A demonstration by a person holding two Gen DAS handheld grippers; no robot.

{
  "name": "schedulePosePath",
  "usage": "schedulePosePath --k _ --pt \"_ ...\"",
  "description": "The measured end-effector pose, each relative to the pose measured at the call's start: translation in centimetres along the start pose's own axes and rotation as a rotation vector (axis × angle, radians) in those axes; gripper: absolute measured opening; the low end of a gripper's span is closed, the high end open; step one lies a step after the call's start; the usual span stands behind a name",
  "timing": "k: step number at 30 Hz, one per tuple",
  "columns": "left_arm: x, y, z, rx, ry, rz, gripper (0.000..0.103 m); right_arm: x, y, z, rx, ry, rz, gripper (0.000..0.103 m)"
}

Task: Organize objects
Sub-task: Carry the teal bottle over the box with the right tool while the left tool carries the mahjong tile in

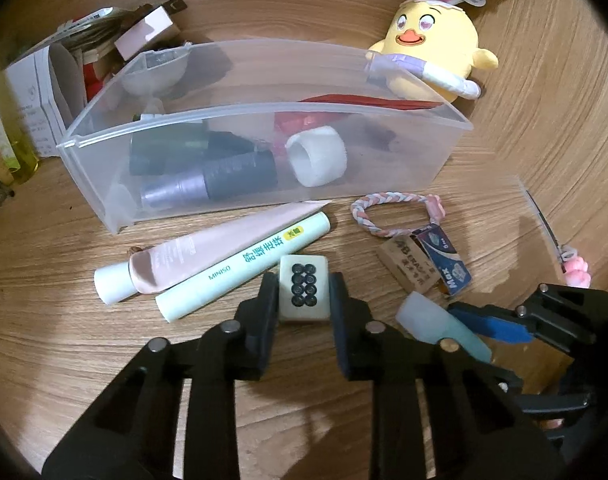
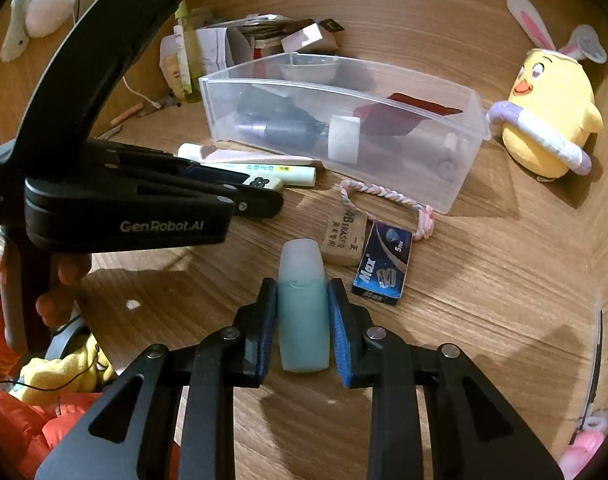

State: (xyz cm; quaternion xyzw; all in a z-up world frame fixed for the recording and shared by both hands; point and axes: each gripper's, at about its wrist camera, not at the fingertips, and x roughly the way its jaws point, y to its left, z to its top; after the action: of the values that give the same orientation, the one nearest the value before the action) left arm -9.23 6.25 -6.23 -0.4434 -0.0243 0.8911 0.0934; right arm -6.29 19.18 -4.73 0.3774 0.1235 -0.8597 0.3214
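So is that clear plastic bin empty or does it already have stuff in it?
Partly filled. Through the clear plastic bin walls you can see dark cylindrical bottles, a white tape roll and a red packet.

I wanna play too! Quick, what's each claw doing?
Left claw: closed on the mahjong tile.
Right claw: closed on the blue bottle.
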Motion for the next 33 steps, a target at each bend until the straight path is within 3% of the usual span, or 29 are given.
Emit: schedulePosePath --k 15,33 --pt "-3.0 1.2 -1.9 -0.050 -0.088 -0.018 0.025 -2.0 -1.5 1.1 0.072 -0.077 0.003 0.023" --pt "-8.4 2.6 0.0 -0.085 -0.265 -0.013 0.024 -4.2 -1.8 5.7 0.074 -0.222 0.013 0.023"
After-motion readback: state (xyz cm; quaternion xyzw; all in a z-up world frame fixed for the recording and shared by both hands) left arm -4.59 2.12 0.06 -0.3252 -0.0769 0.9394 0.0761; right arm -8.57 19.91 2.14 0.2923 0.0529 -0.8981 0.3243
